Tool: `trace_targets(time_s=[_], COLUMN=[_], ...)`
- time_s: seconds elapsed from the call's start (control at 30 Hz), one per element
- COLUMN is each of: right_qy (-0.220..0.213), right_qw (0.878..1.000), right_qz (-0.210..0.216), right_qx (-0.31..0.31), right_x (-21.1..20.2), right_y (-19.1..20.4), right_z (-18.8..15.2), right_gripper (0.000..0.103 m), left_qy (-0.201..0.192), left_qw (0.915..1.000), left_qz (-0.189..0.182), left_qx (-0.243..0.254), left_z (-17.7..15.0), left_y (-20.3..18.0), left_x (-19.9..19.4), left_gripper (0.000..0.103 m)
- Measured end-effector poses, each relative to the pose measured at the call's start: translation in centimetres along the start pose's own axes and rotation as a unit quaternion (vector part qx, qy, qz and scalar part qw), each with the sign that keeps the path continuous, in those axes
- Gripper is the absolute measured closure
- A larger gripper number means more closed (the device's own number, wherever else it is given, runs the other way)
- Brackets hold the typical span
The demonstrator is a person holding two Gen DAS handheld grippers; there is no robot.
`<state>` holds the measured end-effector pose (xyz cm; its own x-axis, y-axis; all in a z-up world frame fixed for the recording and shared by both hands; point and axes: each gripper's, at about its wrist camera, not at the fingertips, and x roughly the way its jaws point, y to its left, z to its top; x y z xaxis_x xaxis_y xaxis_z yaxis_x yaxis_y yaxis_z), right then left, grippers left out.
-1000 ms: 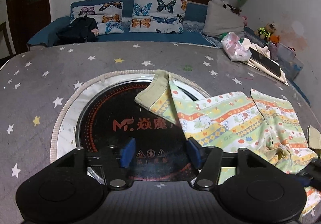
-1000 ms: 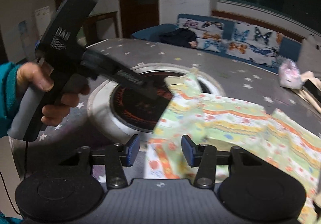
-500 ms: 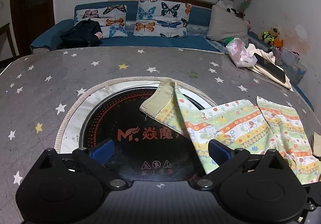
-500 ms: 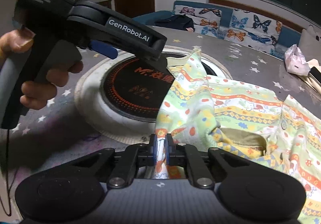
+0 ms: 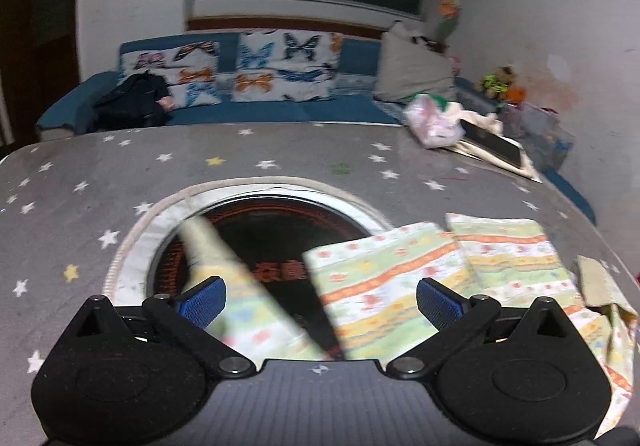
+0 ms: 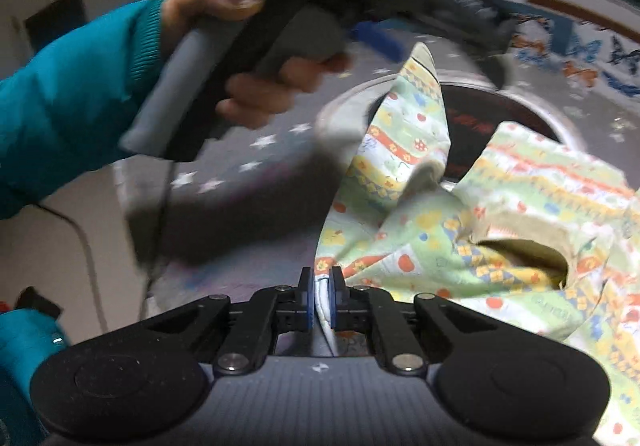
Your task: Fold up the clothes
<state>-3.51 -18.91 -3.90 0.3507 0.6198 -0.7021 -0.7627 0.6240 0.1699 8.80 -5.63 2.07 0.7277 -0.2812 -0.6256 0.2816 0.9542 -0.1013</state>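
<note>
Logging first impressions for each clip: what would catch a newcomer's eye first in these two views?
The brightly patterned garment spread over the star-printed tablecloth, partly covering the round black cooktop set into the table. In the right wrist view, the right gripper is pinched shut on the garment's near edge. Above it, a hand in a teal sleeve holds the left gripper, its jaws wide open.

The right gripper [image 6: 320,298], open a second ago, now pinches the patterned garment [image 6: 404,246]; the left gripper [image 5: 318,298] spreads wide, and the sleeve [image 5: 216,254] swings lower left.
</note>
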Motion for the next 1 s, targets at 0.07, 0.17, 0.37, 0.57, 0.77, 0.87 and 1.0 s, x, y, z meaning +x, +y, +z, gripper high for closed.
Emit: trace_targets(time_s=[0.07, 0.17, 0.37, 0.57, 0.77, 0.87, 1.0], right_qy=[-0.005, -0.009, -0.025, -0.042, -0.054, -0.055, -0.053], right_qw=[1.0, 0.999, 0.999, 0.999, 0.989, 0.98, 0.965], right_qz=[0.014, 0.029, 0.028, -0.034, -0.125, -0.173, -0.221], right_qx=[-0.004, -0.011, -0.021, 0.001, 0.053, 0.084, 0.135], right_x=[-0.2, -0.6, -3.1, -5.8, -8.2, -9.4, -10.1], right_y=[0.4, 0.7, 0.0, -3.2, -7.5, -10.1, -13.3], right_z=[0.0, 0.1, 0.4, 0.6, 0.3, -0.6, -1.3], right_gripper=[0.096, 0.095, 0.084, 0.075, 0.066, 0.066, 0.065], left_qy=[0.011, 0.03, 0.053, 0.077, 0.071, 0.068, 0.063], left_qw=[0.9999, 0.9995, 0.9984, 0.9968, 0.9973, 0.9974, 0.9976], left_qz=[0.001, 0.005, 0.011, 0.012, 0.017, 0.023, 0.026], left_qx=[0.004, -0.001, -0.015, -0.016, -0.007, 0.0, 0.008], left_z=[-0.4, -1.0, -1.9, -2.3, -2.3, -2.1, -1.8], left_y=[-0.5, -0.7, -0.4, -0.6, -0.7, -1.0, -1.3], left_x=[0.7, 2.0, 4.1, 6.1, 6.7, 7.1, 7.7], left_gripper=[0.0, 0.003, 0.012, 0.033, 0.052, 0.066, 0.084])
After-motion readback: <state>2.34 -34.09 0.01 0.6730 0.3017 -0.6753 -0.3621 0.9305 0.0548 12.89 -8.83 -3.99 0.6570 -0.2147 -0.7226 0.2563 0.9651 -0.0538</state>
